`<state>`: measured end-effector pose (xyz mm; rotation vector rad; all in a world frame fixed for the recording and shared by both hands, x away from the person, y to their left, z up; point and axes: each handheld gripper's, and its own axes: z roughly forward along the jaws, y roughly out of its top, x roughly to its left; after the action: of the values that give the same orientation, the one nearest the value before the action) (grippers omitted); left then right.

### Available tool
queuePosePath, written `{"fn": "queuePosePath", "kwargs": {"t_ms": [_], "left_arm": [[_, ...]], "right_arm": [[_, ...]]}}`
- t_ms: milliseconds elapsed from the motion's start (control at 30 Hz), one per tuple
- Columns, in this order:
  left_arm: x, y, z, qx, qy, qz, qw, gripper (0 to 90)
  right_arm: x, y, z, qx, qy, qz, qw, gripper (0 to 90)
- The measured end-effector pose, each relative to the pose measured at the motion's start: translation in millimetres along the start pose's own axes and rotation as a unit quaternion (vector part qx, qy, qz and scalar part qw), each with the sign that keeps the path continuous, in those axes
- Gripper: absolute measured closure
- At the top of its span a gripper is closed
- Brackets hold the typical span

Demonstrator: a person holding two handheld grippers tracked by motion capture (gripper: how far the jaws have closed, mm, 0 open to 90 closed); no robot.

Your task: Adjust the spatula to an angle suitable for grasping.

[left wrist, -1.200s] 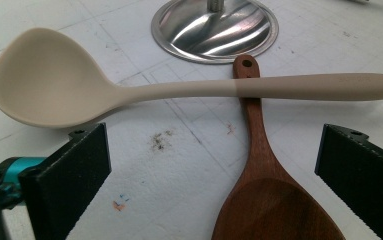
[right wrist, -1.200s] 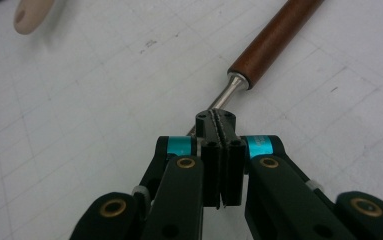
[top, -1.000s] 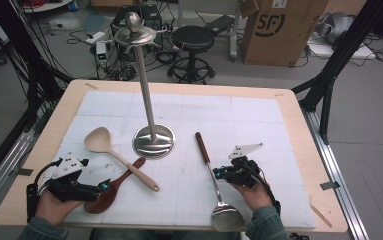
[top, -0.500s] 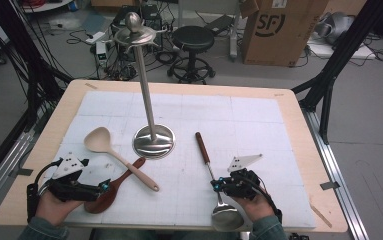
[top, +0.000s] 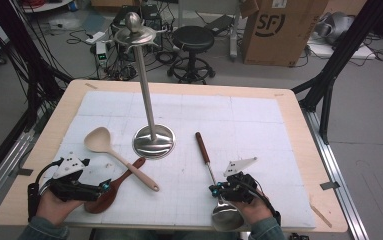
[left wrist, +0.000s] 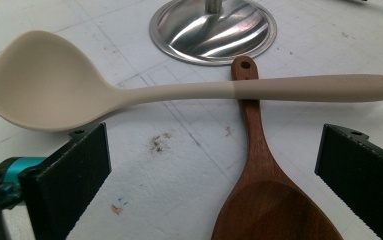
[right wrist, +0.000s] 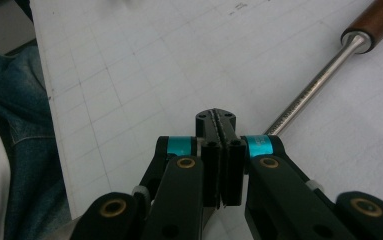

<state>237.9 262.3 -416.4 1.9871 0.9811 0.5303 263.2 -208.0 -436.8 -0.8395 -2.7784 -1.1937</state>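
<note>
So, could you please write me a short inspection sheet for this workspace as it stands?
Surface: wooden table under a white gridded mat, with small smudges.
Job's things: metal ladle with a brown handle; its bowl lies at the near edge. Cream spoon lies across the brown wooden spoon. Steel hanging stand upright mid-table.
Clutter: nothing seen on the mat.
Grippers: right claw shut, nothing between the jaws, beside the ladle shaft. Left claw open, over the wooden spoon.
Cables: black lead loops at the left claw; more on the floor.
Surroundings: black stool, cardboard box, dark frame legs.
</note>
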Motion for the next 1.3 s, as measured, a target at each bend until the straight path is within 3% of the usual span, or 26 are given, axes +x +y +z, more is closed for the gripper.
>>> {"fn": "queuePosePath", "kwargs": {"t_ms": [800,1300], "left_arm": [[0.0,0.2,0.0,-0.001,-0.002,0.002,1.0000,1.9],[-0.6,0.5,0.4,0.000,-0.004,0.004,1.0000,1.9]], "right_arm": [[-0.9,-0.7,3.5,0.023,-0.003,-0.004,0.9997,89.4],[-12.9,-8.7,-8.3,0.022,-0.014,0.017,0.9995,89.4]]}}
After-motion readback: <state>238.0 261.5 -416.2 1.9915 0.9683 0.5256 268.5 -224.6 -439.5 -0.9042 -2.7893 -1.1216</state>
